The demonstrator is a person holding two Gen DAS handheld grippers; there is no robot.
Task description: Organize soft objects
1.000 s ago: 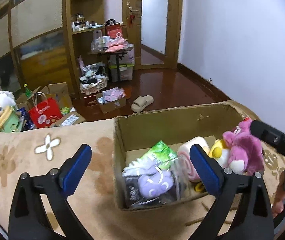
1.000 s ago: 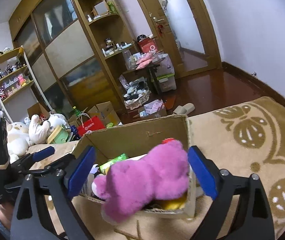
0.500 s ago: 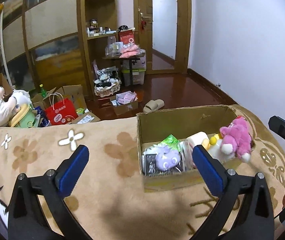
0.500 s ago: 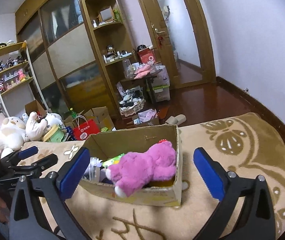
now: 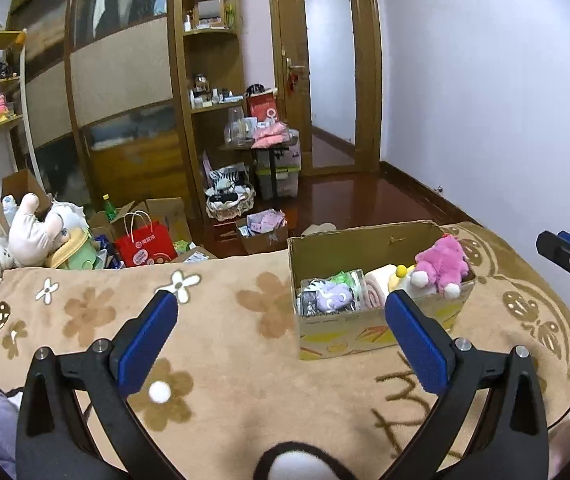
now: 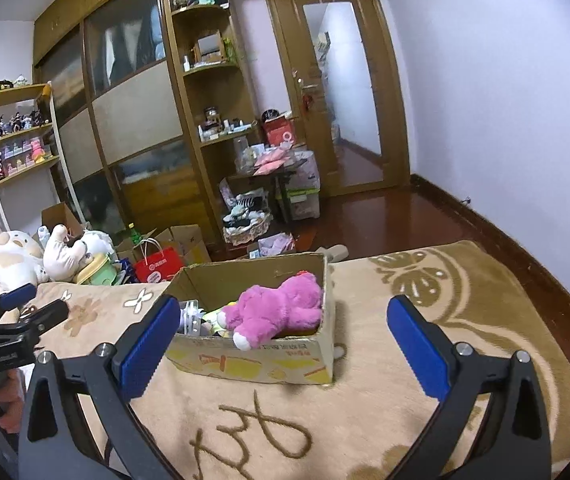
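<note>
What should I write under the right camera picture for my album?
Pink plush bear lies in the cardboard box on the tan blanket, between the open right gripper.

The left black two-finger gripper with blue ribbed pads [image 5: 281, 338] is held low and level, its jaws spread wide with nothing between them; the right black two-finger gripper with blue ribbed pads [image 6: 283, 342] sits in the same pose, jaws equally wide and empty; in the right wrist view the left gripper shows at the far left edge, a bare hand [image 6: 3, 404] wrapped round its handle; in the left wrist view the right gripper juts in at the far right edge.
</note>
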